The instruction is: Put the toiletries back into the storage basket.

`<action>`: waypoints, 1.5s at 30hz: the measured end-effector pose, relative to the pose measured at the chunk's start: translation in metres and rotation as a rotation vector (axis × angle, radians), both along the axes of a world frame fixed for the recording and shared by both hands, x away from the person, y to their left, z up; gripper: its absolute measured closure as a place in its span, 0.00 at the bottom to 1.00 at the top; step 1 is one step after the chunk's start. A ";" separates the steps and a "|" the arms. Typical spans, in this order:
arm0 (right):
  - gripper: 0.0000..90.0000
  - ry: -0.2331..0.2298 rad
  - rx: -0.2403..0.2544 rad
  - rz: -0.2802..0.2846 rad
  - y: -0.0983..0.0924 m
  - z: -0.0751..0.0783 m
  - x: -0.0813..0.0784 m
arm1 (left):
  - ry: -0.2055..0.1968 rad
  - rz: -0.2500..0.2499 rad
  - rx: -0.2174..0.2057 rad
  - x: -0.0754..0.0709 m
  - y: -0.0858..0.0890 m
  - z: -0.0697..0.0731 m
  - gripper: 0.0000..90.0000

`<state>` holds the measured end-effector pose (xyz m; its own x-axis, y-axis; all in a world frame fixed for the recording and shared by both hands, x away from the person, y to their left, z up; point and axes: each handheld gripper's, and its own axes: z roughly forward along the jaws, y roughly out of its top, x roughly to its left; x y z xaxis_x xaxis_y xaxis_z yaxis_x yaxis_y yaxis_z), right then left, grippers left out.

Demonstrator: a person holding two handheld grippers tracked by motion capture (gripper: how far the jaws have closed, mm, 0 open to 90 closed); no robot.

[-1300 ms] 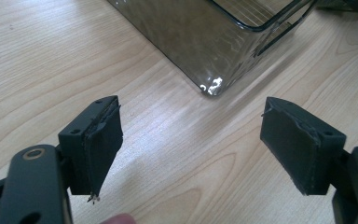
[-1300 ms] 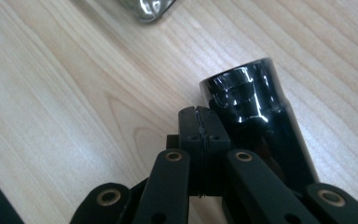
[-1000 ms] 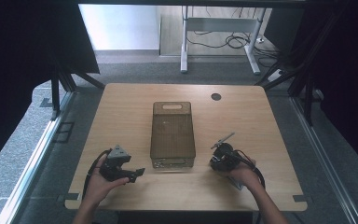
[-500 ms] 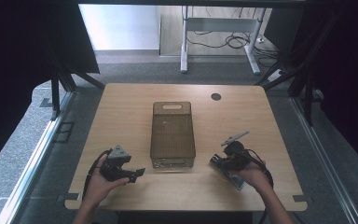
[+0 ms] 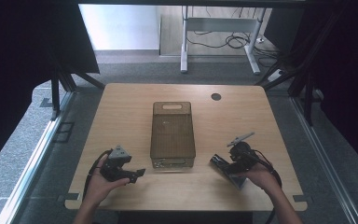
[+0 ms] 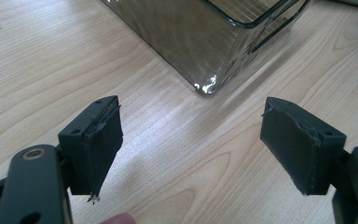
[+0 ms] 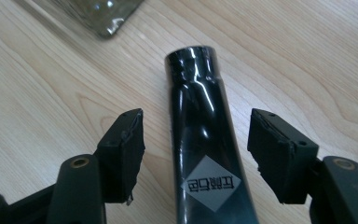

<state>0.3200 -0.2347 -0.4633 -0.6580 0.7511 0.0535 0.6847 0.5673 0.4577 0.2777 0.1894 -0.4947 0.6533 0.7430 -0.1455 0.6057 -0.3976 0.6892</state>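
A smoky see-through bin [image 5: 172,133] stands in the middle of the wooden table [image 5: 121,107]. Its near corner [image 6: 205,86] shows ahead of my left gripper [image 6: 191,140], which is open with nothing but bare wood between its jaws. In the high view the left gripper [image 5: 137,173] lies at the bin's front left. A glossy black tube [image 7: 205,140] with a white diamond label lies on the table between the jaws of my right gripper [image 7: 196,154]. That gripper is open, with a gap on each side of the tube. In the high view the tube [image 5: 223,169] and right gripper [image 5: 227,164] sit at the bin's front right.
A dark round hole [image 5: 216,96] marks the table's far right part. The bin's corner [image 7: 105,25] lies just beyond the tube's far end. A desk frame and cables [image 5: 219,39] stand on the floor past the table.
My right hand and gripper have shifted to the right, away from the bin's front. The left gripper has stayed where it was.
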 end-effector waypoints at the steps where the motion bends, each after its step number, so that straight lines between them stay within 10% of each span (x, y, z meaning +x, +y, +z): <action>1: 0.39 0.000 -0.005 0.002 0.000 0.000 0.000 | -0.001 0.000 -0.001 0.000 0.000 0.000 0.24; 45: 0.47 0.129 -0.194 0.033 0.015 -0.040 0.017 | -0.001 -0.008 0.003 0.000 -0.002 0.000 0.24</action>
<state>0.3365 -0.2195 -0.5035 -0.6797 0.7334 -0.0042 0.7099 0.6593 0.2476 0.2775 0.1871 -0.4951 0.6591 0.7383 -0.1428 0.6021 -0.4044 0.6884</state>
